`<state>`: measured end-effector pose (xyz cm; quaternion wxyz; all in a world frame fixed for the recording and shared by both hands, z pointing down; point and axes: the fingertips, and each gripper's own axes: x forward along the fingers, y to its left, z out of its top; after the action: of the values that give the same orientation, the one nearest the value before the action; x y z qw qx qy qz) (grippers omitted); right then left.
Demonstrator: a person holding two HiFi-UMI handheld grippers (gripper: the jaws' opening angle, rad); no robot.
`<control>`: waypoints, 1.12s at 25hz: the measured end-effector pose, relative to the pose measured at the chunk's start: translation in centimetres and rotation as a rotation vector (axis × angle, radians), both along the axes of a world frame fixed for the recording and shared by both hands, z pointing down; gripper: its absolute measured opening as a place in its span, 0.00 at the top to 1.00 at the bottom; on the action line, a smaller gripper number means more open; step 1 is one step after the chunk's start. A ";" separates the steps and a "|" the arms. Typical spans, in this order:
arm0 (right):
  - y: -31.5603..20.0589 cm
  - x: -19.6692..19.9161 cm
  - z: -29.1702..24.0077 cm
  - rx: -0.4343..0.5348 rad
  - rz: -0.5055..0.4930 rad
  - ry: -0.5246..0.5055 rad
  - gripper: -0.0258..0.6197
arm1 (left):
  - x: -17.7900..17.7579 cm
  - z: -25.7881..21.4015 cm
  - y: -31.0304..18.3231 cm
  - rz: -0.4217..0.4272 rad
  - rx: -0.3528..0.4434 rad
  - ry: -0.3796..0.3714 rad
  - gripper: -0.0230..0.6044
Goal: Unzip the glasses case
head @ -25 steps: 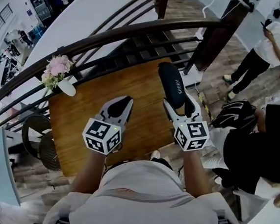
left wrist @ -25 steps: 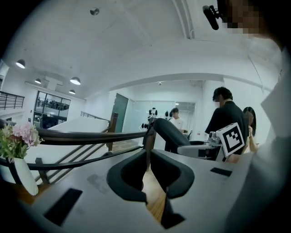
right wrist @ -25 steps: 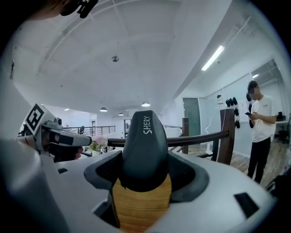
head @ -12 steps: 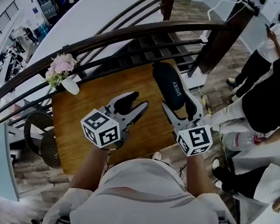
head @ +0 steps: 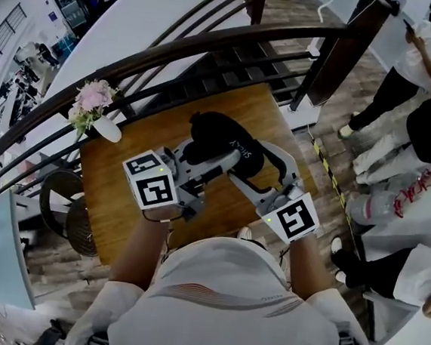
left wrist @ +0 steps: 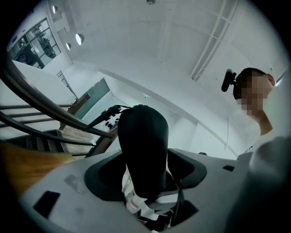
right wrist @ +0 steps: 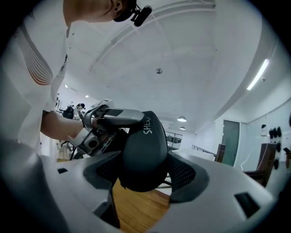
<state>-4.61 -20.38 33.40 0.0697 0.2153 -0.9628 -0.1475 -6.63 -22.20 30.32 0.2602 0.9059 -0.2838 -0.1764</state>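
Right gripper [head: 255, 166] clamped case [head: 222, 142] from 4 o'clock. Left gripper [head: 198, 159] jaws had just been opening, loose round its 9 o'clock end.

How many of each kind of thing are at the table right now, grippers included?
1 glasses case
2 grippers: left gripper, jaws just opening, case end between them; right gripper, shut on the case
1 vase of flowers
1 wooden table
Total: 5
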 end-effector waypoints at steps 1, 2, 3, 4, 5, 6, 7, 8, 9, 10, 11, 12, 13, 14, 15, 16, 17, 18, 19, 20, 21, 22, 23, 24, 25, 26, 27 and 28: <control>0.1 0.1 0.1 0.005 -0.007 0.002 0.39 | 0.3 0.0 0.0 0.014 -0.007 0.010 0.54; 0.3 0.1 0.1 0.010 -0.016 0.000 0.39 | 0.7 0.0 0.1 0.029 -0.014 0.020 0.54; 0.6 0.0 0.2 0.011 -0.027 -0.001 0.39 | 0.9 0.1 0.1 0.042 -0.021 0.029 0.54; 0.8 -0.1 0.4 0.010 -0.038 0.001 0.39 | 1.1 0.2 0.2 0.053 -0.028 0.037 0.54; 1.0 -0.2 0.5 0.010 -0.046 0.007 0.39 | 1.2 0.3 0.2 0.060 -0.034 0.044 0.54; 1.1 -0.3 0.7 0.012 -0.050 0.013 0.39 | 1.2 0.3 0.2 0.065 -0.039 0.049 0.54; 1.2 -0.3 0.8 0.013 -0.050 0.017 0.39 | 1.3 0.4 0.1 0.069 -0.045 0.051 0.54; 1.2 -0.3 0.9 0.013 -0.048 0.021 0.39 | 1.3 0.5 0.1 0.072 -0.052 0.050 0.54; 1.1 -0.2 1.0 0.012 -0.044 0.025 0.39 | 1.4 0.7 0.0 0.074 -0.060 0.048 0.54; 1.1 -0.2 1.1 0.008 -0.038 0.027 0.39 | 1.4 0.9 0.0 0.076 -0.070 0.047 0.54; 1.1 -0.1 1.3 0.003 -0.032 0.025 0.38 | 1.4 1.0 -0.1 0.076 -0.079 0.050 0.54; 1.0 0.0 1.4 -0.002 -0.023 0.020 0.37 | 1.4 1.2 -0.3 0.072 -0.086 0.054 0.54; 0.9 0.1 1.5 -0.007 -0.010 0.008 0.37 | 1.3 1.3 -0.4 0.063 -0.091 0.060 0.54; 0.9 0.4 1.5 -0.017 0.007 -0.012 0.37 | 1.2 1.3 -0.5 0.052 -0.092 0.068 0.54; 0.9 0.8 1.7 -0.038 0.025 -0.037 0.37 | 1.1 1.2 -0.4 0.042 -0.091 0.075 0.54; 1.1 1.4 2.0 -0.072 0.043 -0.058 0.37 | 0.9 1.1 -0.4 0.031 -0.087 0.082 0.54; 1.3 1.9 2.6 -0.115 0.060 -0.068 0.37 | 0.8 0.9 -0.3 0.019 -0.079 0.086 0.54; 1.6 2.4 3.3 -0.159 0.073 -0.068 0.37 | 0.7 0.7 -0.2 0.008 -0.070 0.086 0.54; 1.8 2.8 4.1 -0.203 0.083 -0.063 0.38 | 0.6 0.5 -0.2 -0.003 -0.059 0.082 0.54; 1.9 3.1 4.8 -0.253 0.089 -0.061 0.41 | 0.6 0.4 -0.4 -0.012 -0.048 0.075 0.54; 2.0 3.4 5.3 -0.314 0.087 -0.073 0.44 | 0.7 0.3 -0.6 -0.021 -0.035 0.063 0.54; 2.0 3.6 5.6 -0.385 0.077 -0.105 0.48 | 0.8 0.2 -0.9 -0.031 -0.019 0.049 0.54; 1.9 3.6 5.6 -0.463 0.058 -0.152 0.51 | 0.9 0.2 -1.1 -0.041 -0.002 0.032 0.54; 1.9 3.6 5.5 -0.539 0.036 -0.201 0.56 | 1.1 0.2 -1.3 -0.048 0.013 0.017 0.54; 1.9 3.5 5.5 -0.608 0.017 -0.243 0.59 | 1.1 0.2 -1.3 -0.052 0.025 0.007 0.54; 1.9 3.4 5.5 -0.670 0.001 -0.281 0.60 | 1.2 0.2 -1.2 -0.053 0.032 0.004 0.54; 1.9 3.3 5.6 -0.729 -0.015 -0.318 0.63 | 1.2 0.1 -1.1 -0.053 0.039 0.004 0.54; 2.0 3.1 5.6 -0.789 -0.036 -0.355 0.64 | 1.1 0.0 -0.9 -0.054 0.045 0.005 0.54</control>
<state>-1.51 -18.36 38.97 -0.0226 0.1772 -0.9461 0.2700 -5.50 -23.13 30.36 0.2354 0.9032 -0.3035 -0.1918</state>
